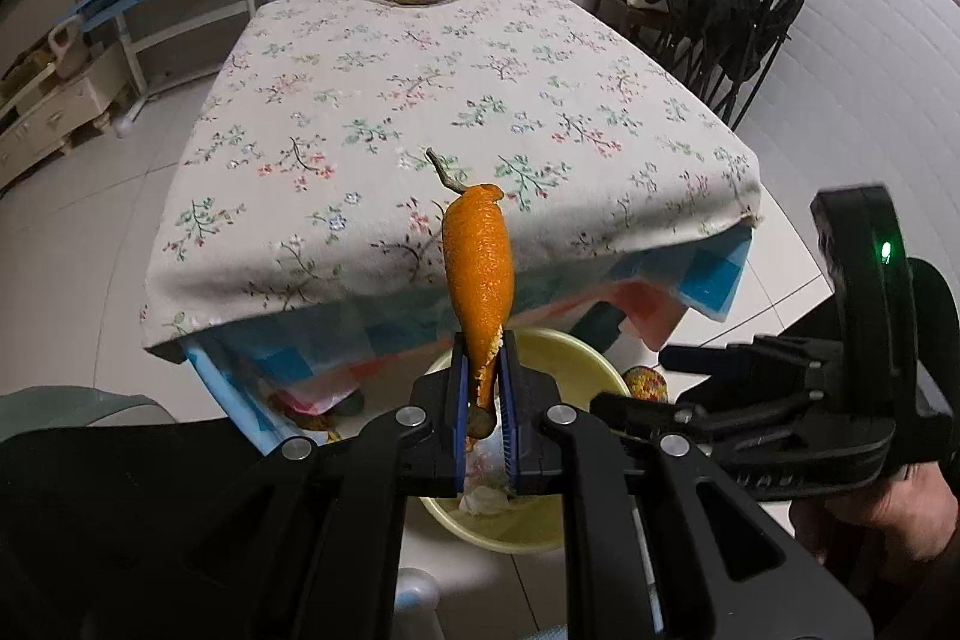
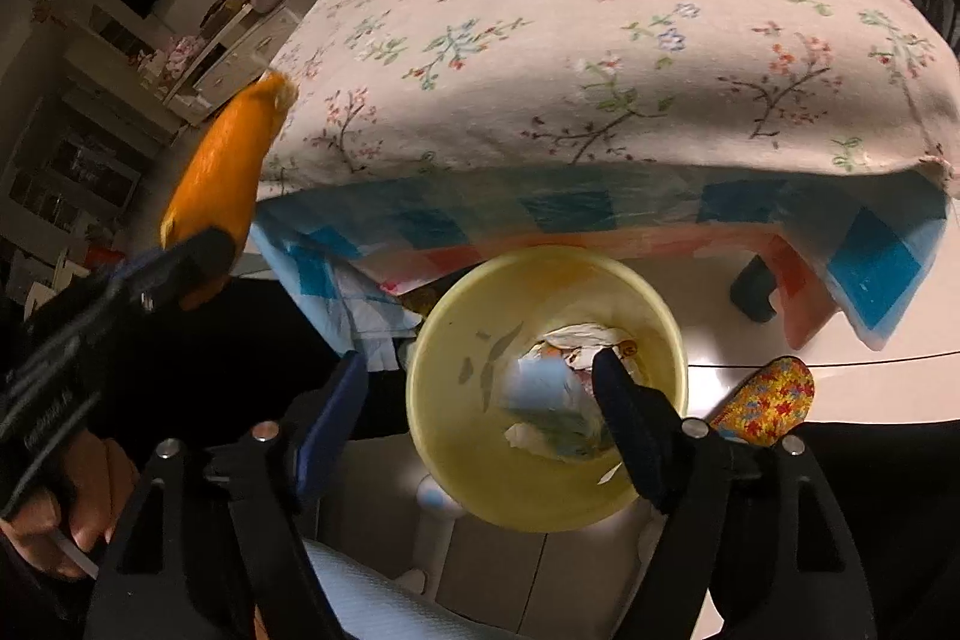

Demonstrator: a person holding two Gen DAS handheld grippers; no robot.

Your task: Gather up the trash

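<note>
— Over the yellow bin (image 2: pixel 456 340), what have you got in each hand?

— In my left tongs (image 1: pixel 483 388) I have the orange peel (image 1: pixel 479 268), clamped by its lower end between the blue pads (image 1: pixel 459 388). The peel stands up toward twelve o'clock from the grip, with a thin dark stem at its top. From the right wrist view the same peel shows at about nine o'clock, sticking out of the left tongs past the bench (image 2: pixel 600 40) corner.

— And the right tongs?

— My right tongs (image 2: pixel 480 412) stand wide apart with nothing between them. The bin's mouth sits right in the gap, and I see crumpled wrappers (image 2: pixel 558 400) lying at its bottom.

— Where's the bin relative to the bench?

— On the floor just below the near bench edge, at six o'clock from the flowered cloth. A patterned slipper (image 2: pixel 768 400) lies on the floor beside it at three o'clock.
</note>
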